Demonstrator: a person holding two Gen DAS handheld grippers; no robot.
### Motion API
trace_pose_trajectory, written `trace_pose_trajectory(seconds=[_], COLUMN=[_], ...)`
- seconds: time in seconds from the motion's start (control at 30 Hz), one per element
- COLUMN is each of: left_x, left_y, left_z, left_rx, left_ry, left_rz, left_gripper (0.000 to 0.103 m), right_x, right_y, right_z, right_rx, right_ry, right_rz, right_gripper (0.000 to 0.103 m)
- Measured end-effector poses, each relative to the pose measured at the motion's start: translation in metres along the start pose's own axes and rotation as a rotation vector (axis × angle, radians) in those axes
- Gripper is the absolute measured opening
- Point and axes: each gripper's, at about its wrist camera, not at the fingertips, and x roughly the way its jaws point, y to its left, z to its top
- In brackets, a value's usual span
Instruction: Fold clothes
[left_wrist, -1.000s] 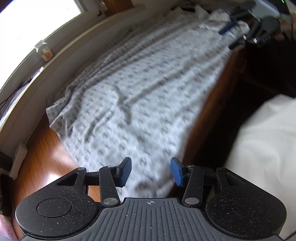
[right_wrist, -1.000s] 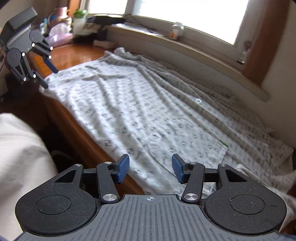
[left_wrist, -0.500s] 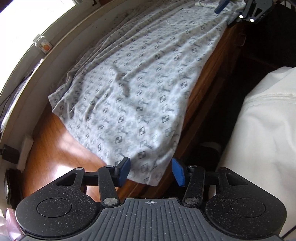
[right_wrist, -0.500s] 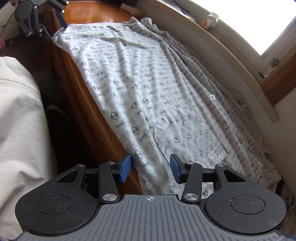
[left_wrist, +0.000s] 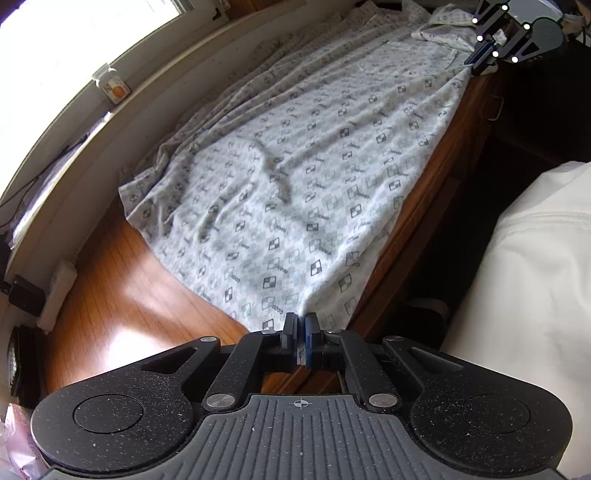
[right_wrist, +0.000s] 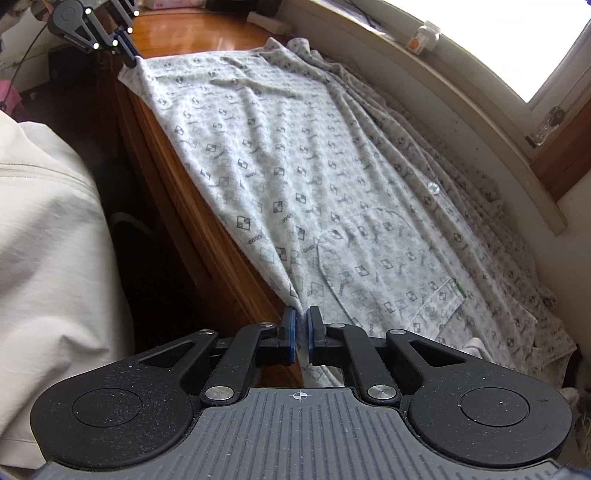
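I had the left gripper pinched tight on one near corner of the patterned shirt, and the right gripper clamped just as tight on its near edge beside the chest pocket. The shirt lay spread along the wooden table, its near edge over the table's front and its far side bunched under the window sill.

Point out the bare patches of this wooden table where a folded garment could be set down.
Bare wood lies between the patterned grey shirt's hem and the white power strip by the wall. Everywhere else the shirt covers the table up to the windowsill.
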Motion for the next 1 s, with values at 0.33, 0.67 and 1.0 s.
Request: trace_pose_trajectory(seconds=[0.33, 0.67, 1.0], left_x=[-0.01, 0.015, 0.078], left_y=[0.043, 0.125, 0.148], left_z=[0.022, 0.092, 0.074], left_rx=[-0.039, -0.127, -0.26], left_ry=[-0.074, -0.132, -0.048], left_rz=[0.043, 0.122, 0.146], left_gripper=[0.004, 0.004, 0.039], right_x=[-0.01, 0.043, 0.102], right_y=[-0.035, -0.102, -0.098], right_z=[0.024, 0.07, 0.077], right_rx=[-0.001, 0.039, 0.188], right_ry=[-0.095, -0.111, -0.118], right_rz=[-0.092, -0.196, -0.298], right_gripper=[0.004, 0.004, 0.033])
